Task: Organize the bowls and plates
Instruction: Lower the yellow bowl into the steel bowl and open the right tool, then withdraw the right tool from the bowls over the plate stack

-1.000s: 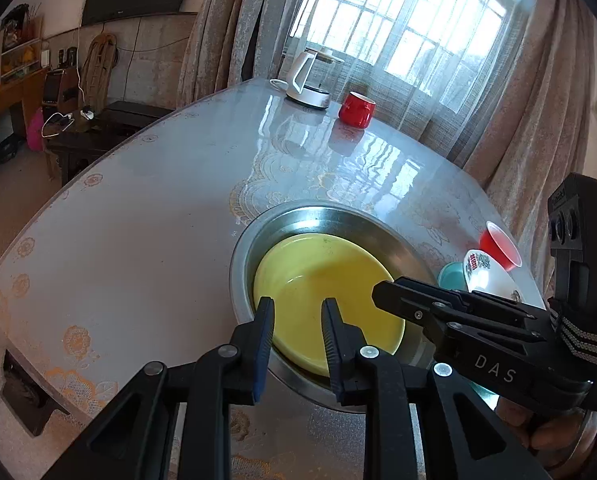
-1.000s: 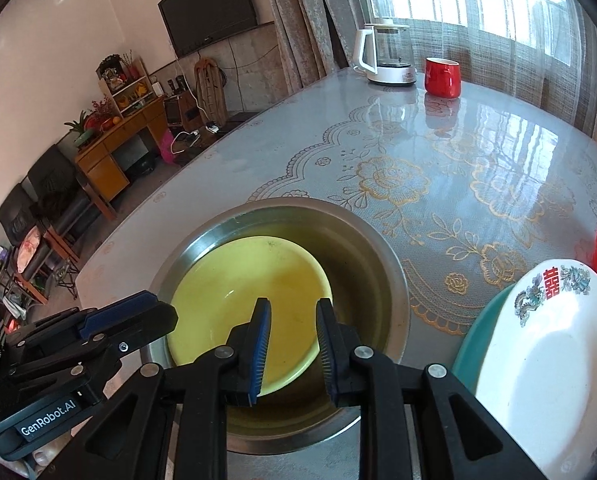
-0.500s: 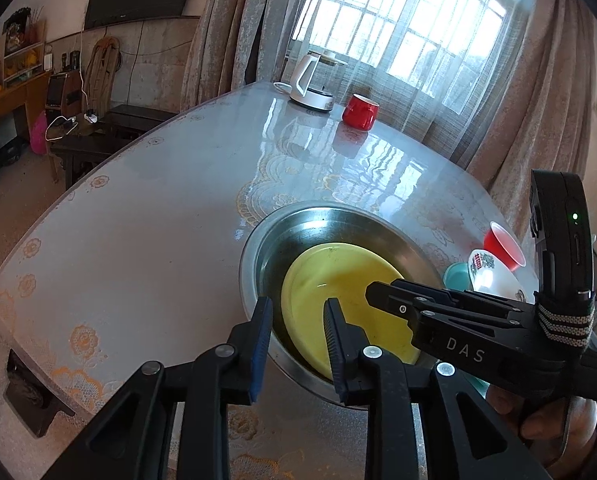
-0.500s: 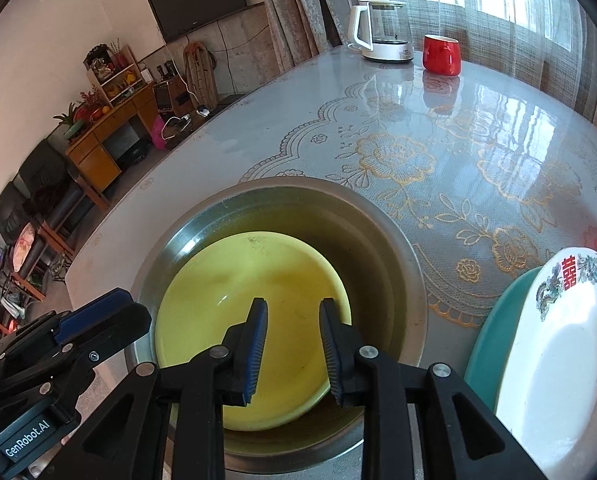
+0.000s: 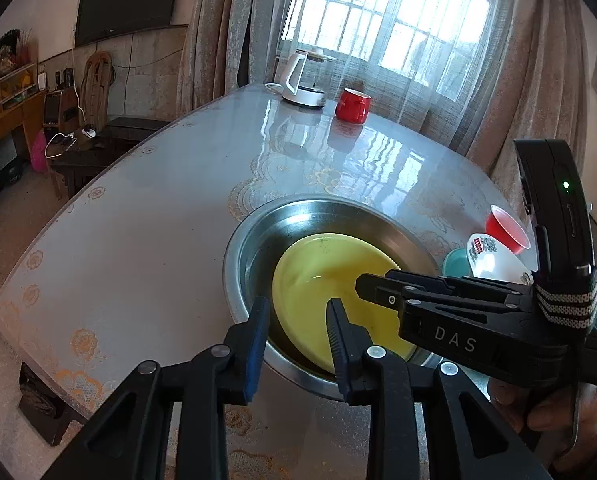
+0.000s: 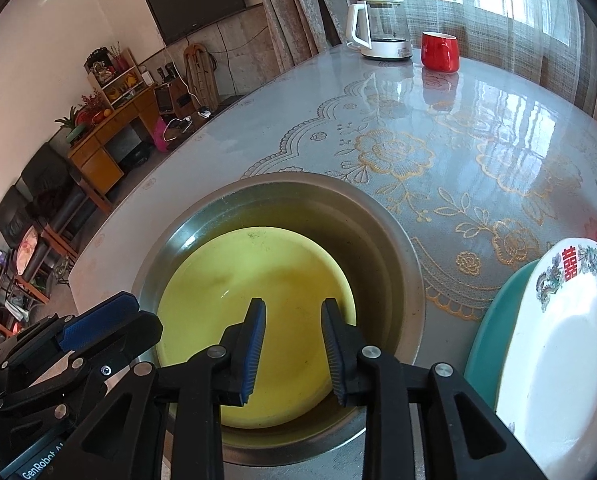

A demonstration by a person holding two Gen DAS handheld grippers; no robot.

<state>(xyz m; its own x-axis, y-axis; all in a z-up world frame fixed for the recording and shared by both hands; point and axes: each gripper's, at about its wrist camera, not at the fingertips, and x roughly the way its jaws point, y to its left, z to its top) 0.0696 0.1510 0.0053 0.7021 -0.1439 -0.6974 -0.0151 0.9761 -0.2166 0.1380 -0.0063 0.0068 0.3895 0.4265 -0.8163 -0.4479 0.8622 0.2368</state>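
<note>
Grippers (image 6: 292,336) over yellow plate (image 6: 258,280) (jaws parted)

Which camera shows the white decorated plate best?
The right wrist view: the white decorated plate fills its right edge, red character and pattern clear, lying on a teal dish. The left wrist view shows it small and partly hidden.

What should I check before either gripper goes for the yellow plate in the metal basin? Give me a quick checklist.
1. Left gripper empty, jaws just opening: ok.
2. Right gripper empty, jaws just opening: ok.
3. Yellow plate sits inside the metal basin, nothing on it: ok.
4. Jaws wide enough for the plate rim: cannot tell.
5. White plate on the teal plate beside the basin, clear of it: ok.
</note>
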